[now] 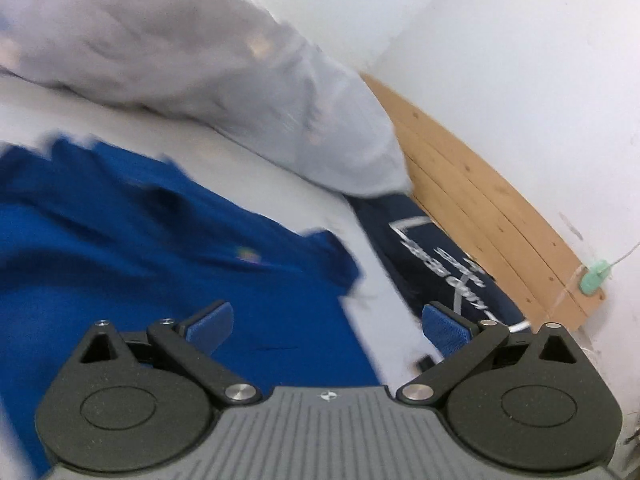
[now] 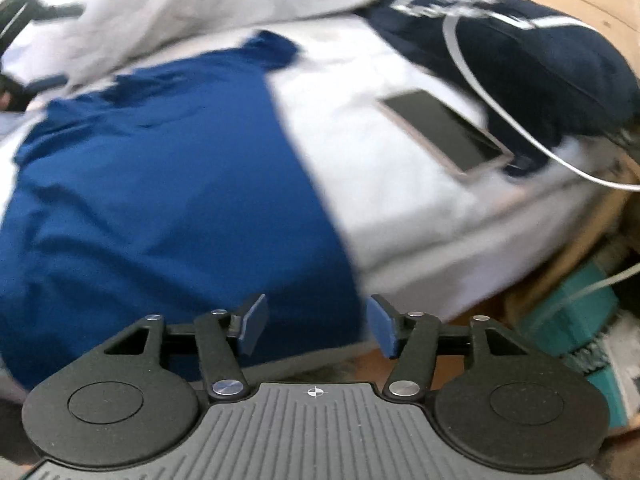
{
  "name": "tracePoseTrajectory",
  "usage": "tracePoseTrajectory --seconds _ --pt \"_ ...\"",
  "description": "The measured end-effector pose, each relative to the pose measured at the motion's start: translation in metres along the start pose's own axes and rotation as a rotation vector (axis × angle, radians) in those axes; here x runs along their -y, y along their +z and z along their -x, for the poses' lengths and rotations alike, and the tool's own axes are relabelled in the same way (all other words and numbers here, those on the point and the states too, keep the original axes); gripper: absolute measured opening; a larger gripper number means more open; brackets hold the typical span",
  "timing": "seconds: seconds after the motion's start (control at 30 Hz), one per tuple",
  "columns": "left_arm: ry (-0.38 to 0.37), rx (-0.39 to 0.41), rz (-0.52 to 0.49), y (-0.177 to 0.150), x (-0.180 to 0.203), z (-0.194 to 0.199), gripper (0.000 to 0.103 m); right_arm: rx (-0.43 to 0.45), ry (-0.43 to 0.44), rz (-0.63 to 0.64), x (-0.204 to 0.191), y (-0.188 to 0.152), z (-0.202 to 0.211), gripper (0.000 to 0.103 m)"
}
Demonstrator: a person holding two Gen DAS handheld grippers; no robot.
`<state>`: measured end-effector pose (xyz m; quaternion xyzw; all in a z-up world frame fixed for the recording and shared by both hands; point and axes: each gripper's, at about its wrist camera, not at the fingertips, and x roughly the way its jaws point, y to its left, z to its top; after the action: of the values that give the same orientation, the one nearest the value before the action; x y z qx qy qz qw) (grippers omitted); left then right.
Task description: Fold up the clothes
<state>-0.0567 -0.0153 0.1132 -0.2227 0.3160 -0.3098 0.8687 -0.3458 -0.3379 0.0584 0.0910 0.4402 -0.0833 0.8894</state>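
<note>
Bed with white sheet (image 2: 360, 152); wooden headboard (image 1: 492, 216) against a white wall (image 1: 500, 60). Crumpled white duvet (image 1: 192, 64) along the far edge. Navy printed pillow (image 2: 532, 64) in the headboard corner; phone (image 2: 444, 132) just beside it, white cable (image 2: 472, 80) looping over the pillow. Blue shirt (image 2: 160, 184) lies spread on the sheet, reaching the near edge, creased around the collar. Left gripper (image 1: 326, 330): fingers spread wide, nothing between. Right gripper (image 2: 318, 326): fingers apart above the shirt's hem, gripping nothing.

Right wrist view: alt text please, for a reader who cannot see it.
The open right gripper hangs over a blue shirt spread on a white bed, nothing between its fingers. A phone and a white cable lie beside a navy garment.
</note>
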Motion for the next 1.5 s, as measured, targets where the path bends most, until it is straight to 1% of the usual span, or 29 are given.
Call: tracePoseTrajectory --seconds 0.03,0.07,0.1,0.13,0.17,0.23,0.3,0.43,0.53,0.6,0.67,0.7,0.73,0.77,0.8,0.83,0.87,0.9,0.93,0.97,1.0,1.07,1.13,1.23,1.3,1.4,1.47,1.5 --pt "0.045 0.013 -0.010 0.001 -0.010 0.016 0.103 0.006 0.020 0.017 -0.009 -0.002 0.002 0.063" --pt "0.109 0.029 -0.016 0.002 -0.022 0.035 0.103 0.013 0.044 0.039 -0.020 -0.004 0.004 0.063" --pt "0.165 0.060 -0.004 0.002 -0.034 0.053 0.103 0.020 0.068 0.061 -0.032 -0.006 0.007 0.065" --pt "0.201 0.097 0.030 0.002 -0.047 0.068 0.103 0.026 0.081 0.080 -0.042 -0.008 0.009 0.067" --pt "0.222 0.131 0.079 -0.001 -0.061 0.082 0.103 0.031 0.099 0.109 -0.056 -0.010 0.011 0.067" --pt "0.250 0.172 0.163 -0.008 -0.083 0.102 0.103 0.035 0.125 0.160 -0.081 -0.014 0.012 0.069" --pt "0.270 0.196 0.213 -0.016 -0.099 0.115 0.103 0.033 0.158 0.211 -0.109 -0.018 0.013 0.069" --pt "0.262 0.215 0.265 -0.038 -0.127 0.122 0.103 0.034 0.250 0.348 -0.169 -0.032 0.015 0.069" --pt "0.225 0.232 0.312 -0.057 -0.147 0.127 0.103 0.047 0.315 0.498 -0.217 -0.048 0.019 0.069" --pt "0.196 0.225 0.334 -0.065 -0.160 0.133 0.103 0.042 0.305 0.607 -0.247 -0.058 0.015 0.068" --pt "0.182 0.221 0.327 -0.067 -0.164 0.135 0.103 0.029 0.296 0.662 -0.267 -0.063 0.006 0.067" --pt "0.173 0.219 0.325 -0.067 -0.167 0.135 0.103 0.022 0.284 0.681 -0.276 -0.064 0.000 0.065" --pt "0.168 0.217 0.331 -0.066 -0.169 0.134 0.103 0.012 0.262 0.690 -0.282 -0.064 -0.007 0.058" --pt "0.158 0.217 0.349 -0.065 -0.172 0.134 0.103 -0.003 0.236 0.698 -0.288 -0.063 -0.016 0.055" --pt "0.140 0.218 0.369 -0.069 -0.175 0.137 0.103 -0.019 0.213 0.706 -0.294 -0.064 -0.024 0.050" --pt "0.123 0.219 0.388 -0.071 -0.179 0.139 0.103 -0.033 0.191 0.724 -0.298 -0.064 -0.030 0.041" --pt "0.108 0.219 0.405 -0.071 -0.181 0.139 0.103 -0.031 0.186 0.758 -0.302 -0.064 -0.033 0.040" --pt "0.098 0.218 0.417 -0.071 -0.183 0.139 0.103 -0.027 0.184 0.782 -0.304 -0.064 -0.031 0.035" --pt "0.094 0.214 0.429 -0.070 -0.184 0.138 0.103 -0.022 0.182 0.804 -0.305 -0.064 -0.029 0.017" --pt "0.094 0.211 0.437 -0.071 -0.186 0.137 0.103 -0.023 0.172 0.808 -0.306 -0.062 -0.027 0.004" --pt "0.093 0.209 0.441 -0.072 -0.187 0.135 0.103 -0.030 0.160 0.789 -0.303 -0.057 -0.023 0.002" --pt "0.091 0.207 0.448 -0.074 -0.187 0.134 0.103 -0.020 0.141 0.712 -0.286 -0.040 -0.012 0.002" --pt "0.081 0.206 0.459 -0.075 -0.187 0.132 0.103 -0.008 0.102 0.650 -0.267 -0.025 -0.006 0.002" --pt "0.060 0.198 0.469 -0.076 -0.185 0.125 0.103 0.021 -0.027 0.560 -0.232 0.002 -0.006 0.002" --pt "0.051 0.184 0.470 -0.076 -0.183 0.120 0.103 0.001 -0.104 0.473 -0.213 0.018 -0.010 0.003" --pt "0.041 0.161 0.463 -0.078 -0.178 0.114 0.103 0.009 -0.134 0.454 -0.210 0.017 -0.005 0.005" --pt "0.034 0.142 0.454 -0.078 -0.175 0.108 0.103 0.024 -0.130 0.485 -0.219 0.011 0.001 0.013" --pt "0.035 0.135 0.451 -0.078 -0.173 0.106 0.103 0.036 -0.125 0.500 -0.223 0.007 0.003 0.019"
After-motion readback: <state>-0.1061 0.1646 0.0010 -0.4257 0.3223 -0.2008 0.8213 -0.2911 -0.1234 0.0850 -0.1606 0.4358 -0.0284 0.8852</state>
